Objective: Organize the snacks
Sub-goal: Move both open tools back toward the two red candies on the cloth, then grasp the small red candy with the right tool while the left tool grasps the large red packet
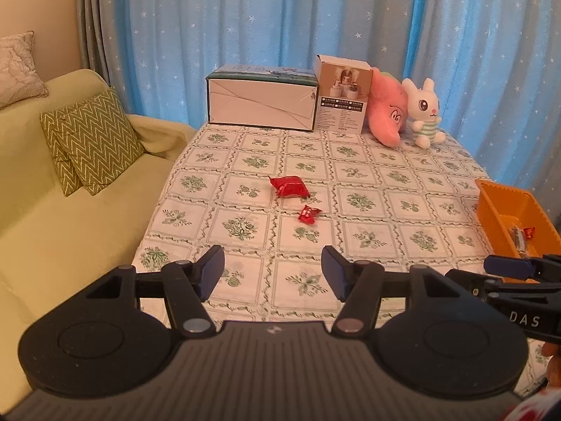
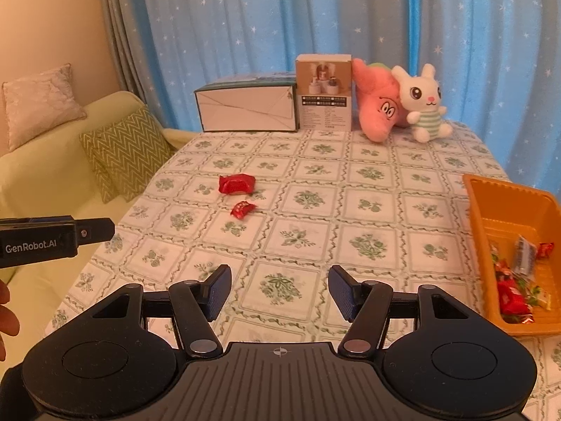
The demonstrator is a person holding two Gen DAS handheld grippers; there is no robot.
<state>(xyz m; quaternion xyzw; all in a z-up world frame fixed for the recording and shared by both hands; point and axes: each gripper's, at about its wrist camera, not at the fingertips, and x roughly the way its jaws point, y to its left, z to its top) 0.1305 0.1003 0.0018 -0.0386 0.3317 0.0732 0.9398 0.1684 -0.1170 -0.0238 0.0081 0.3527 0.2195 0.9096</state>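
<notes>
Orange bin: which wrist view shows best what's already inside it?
Right wrist view: the orange bin shows most of its interior, with several wrapped snacks inside. In the left wrist view it sits at the frame edge, partly behind the right gripper.

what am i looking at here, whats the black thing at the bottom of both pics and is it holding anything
Those are two handheld grippers, one in each of a person's hands, each with a camera looking along its fingers. One picture is from the left gripper, the other from the right gripper. Both are open and hold nothing. Ahead is a table with a flowered cloth. Two red wrapped snacks, a larger one and a smaller one, lie loose on it. An orange basket on the right already holds several snacks. Boxes and plush toys stand at the far edge.
</notes>
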